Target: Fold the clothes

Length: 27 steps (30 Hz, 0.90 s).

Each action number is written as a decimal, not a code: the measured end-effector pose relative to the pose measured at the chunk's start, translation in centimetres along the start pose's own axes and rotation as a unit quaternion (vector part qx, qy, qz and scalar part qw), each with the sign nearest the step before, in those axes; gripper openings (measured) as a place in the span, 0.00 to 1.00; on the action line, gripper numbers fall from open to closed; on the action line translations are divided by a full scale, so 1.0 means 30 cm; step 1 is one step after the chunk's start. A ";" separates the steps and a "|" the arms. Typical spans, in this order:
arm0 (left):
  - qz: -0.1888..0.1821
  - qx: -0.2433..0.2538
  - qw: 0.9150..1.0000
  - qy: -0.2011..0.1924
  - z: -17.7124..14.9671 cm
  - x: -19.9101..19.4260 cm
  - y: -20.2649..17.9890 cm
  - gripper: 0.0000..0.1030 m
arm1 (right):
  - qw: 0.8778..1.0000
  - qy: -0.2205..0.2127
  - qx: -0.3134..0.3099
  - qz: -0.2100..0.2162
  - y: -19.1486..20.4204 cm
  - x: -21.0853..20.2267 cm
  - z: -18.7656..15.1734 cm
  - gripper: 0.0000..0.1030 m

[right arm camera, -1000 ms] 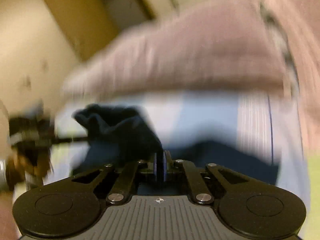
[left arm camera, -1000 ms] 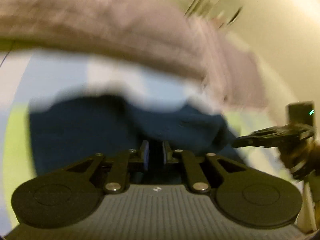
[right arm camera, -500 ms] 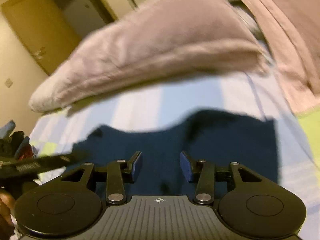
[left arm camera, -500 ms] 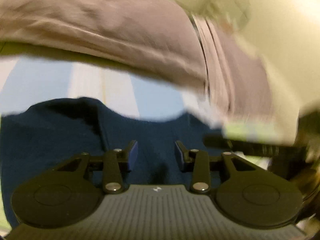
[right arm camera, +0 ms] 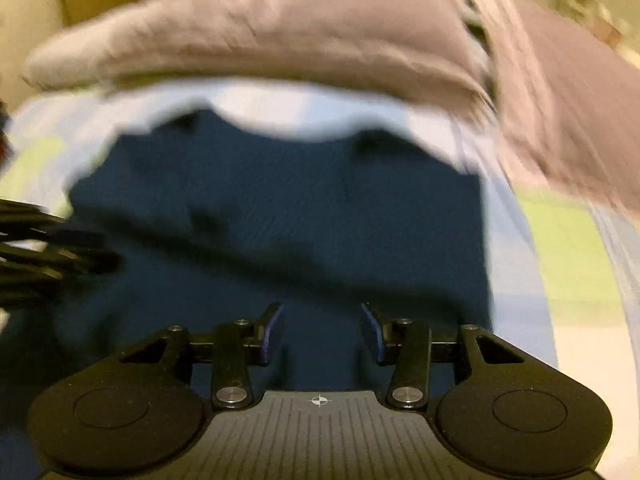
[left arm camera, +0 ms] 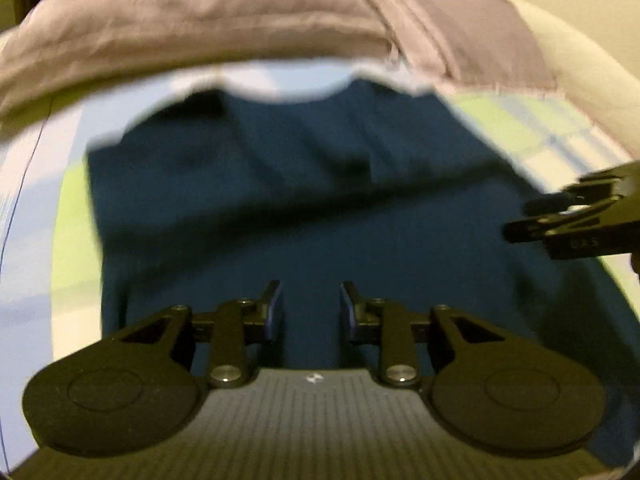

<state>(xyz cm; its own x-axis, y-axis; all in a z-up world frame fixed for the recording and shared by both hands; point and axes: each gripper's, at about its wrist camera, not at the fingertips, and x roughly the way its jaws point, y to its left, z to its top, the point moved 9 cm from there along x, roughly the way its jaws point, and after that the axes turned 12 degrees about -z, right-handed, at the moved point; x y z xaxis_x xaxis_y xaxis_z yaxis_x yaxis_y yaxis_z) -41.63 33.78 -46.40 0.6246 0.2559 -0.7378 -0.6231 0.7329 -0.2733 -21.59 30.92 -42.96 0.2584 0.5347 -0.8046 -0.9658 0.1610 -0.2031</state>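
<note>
Navy shirt (left arm camera: 320, 216) lies on the striped bed sheet (left arm camera: 72, 208) below a mauve pillow (left arm camera: 200, 20). Left gripper (left arm camera: 311, 304) and right gripper (right arm camera: 322, 326) hover over it, jaws apart, empty. Only the right wrist view shows the shirt's straight right edge.

We see a dark navy garment (left arm camera: 312, 208) lying spread on the striped bed, directly ahead of and beneath each tool, a soft crease crossing it, its scooped neckline farthest away.
</note>
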 end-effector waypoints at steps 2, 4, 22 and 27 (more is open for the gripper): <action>0.003 -0.017 1.000 0.024 -0.116 -0.063 -0.020 0.24 | 0.999 0.035 0.003 -0.029 -0.027 -0.037 -0.151 0.44; 0.011 -0.037 0.998 0.042 -0.228 -0.143 -0.040 0.24 | 0.998 0.056 0.008 -0.031 -0.052 -0.103 -0.269 0.44; 0.125 -0.303 0.944 0.025 -0.403 -0.752 -0.495 0.33 | 0.983 0.174 0.058 0.023 -0.324 -0.671 -0.686 0.62; 0.129 -0.290 0.948 -0.002 -0.293 -0.877 -0.788 0.39 | 0.985 0.128 0.101 0.058 -0.438 -0.933 -0.641 0.62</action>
<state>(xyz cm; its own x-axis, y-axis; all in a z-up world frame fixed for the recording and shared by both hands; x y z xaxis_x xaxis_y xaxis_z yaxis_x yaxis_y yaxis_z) -47.48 4.18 -25.94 0.4170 0.3825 -0.8245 -0.9089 0.1767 -0.3777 -16.53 -2.11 -28.51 0.1086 0.3371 -0.9352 -0.9581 0.2864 -0.0081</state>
